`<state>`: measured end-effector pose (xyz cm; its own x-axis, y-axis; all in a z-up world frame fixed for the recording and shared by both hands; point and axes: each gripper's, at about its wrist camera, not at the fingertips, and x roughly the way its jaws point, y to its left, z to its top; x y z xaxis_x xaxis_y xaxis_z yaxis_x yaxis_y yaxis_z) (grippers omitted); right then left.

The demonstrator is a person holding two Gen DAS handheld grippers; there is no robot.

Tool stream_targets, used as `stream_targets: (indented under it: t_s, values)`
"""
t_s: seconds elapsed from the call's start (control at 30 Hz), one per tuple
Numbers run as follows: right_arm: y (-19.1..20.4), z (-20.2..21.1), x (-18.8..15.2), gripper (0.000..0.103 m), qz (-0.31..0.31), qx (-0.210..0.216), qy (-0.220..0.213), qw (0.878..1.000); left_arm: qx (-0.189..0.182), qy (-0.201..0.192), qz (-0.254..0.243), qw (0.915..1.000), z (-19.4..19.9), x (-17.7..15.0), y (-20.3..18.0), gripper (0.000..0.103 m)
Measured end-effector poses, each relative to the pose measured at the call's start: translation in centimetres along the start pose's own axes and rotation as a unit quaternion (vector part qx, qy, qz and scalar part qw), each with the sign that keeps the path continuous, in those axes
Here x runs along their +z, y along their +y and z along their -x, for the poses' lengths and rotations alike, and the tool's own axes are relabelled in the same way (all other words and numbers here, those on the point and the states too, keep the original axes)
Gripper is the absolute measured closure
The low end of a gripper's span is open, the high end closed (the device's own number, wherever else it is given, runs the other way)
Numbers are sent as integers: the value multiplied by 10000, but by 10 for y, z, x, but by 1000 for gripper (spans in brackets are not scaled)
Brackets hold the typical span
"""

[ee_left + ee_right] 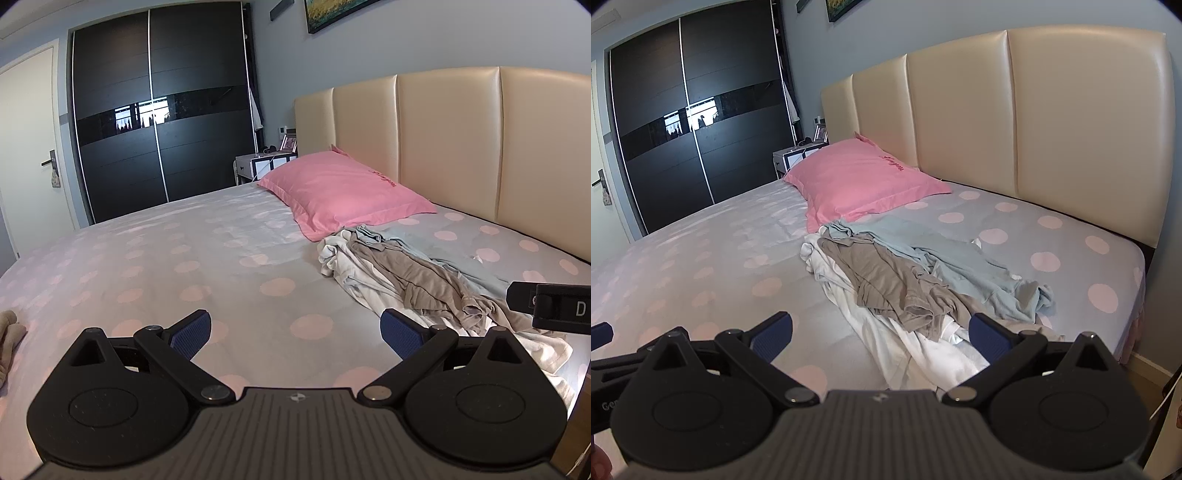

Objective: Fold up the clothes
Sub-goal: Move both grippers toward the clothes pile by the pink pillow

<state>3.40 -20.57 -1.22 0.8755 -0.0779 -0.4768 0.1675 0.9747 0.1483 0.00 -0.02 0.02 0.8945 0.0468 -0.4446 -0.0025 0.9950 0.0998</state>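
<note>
A heap of clothes lies on the bed near the headboard: a taupe garment (886,284) on top, a white one (916,354) under it and a pale blue one (960,262) beside it. The same pile shows in the left wrist view, with the taupe garment (424,280) to the right. My left gripper (295,332) hovers open over bare sheet, left of the pile, nothing between its blue pads. My right gripper (881,338) is open above the near end of the white garment, not touching it. Its black body (550,304) shows at the right edge of the left view.
The bed (166,258) has a grey sheet with pink dots. A pink pillow (857,181) lies against the cream headboard (1052,122). A beige cloth (9,332) sits at the far left edge. A dark wardrobe (159,110), a door and a nightstand (258,166) stand beyond.
</note>
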Motion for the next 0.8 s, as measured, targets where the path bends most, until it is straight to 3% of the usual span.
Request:
stream_targets:
  t_s: [0.8]
  values:
    - [2,1,-3,1,-51,35,31,10000,-146,11,38,9999,0,-8,0,3]
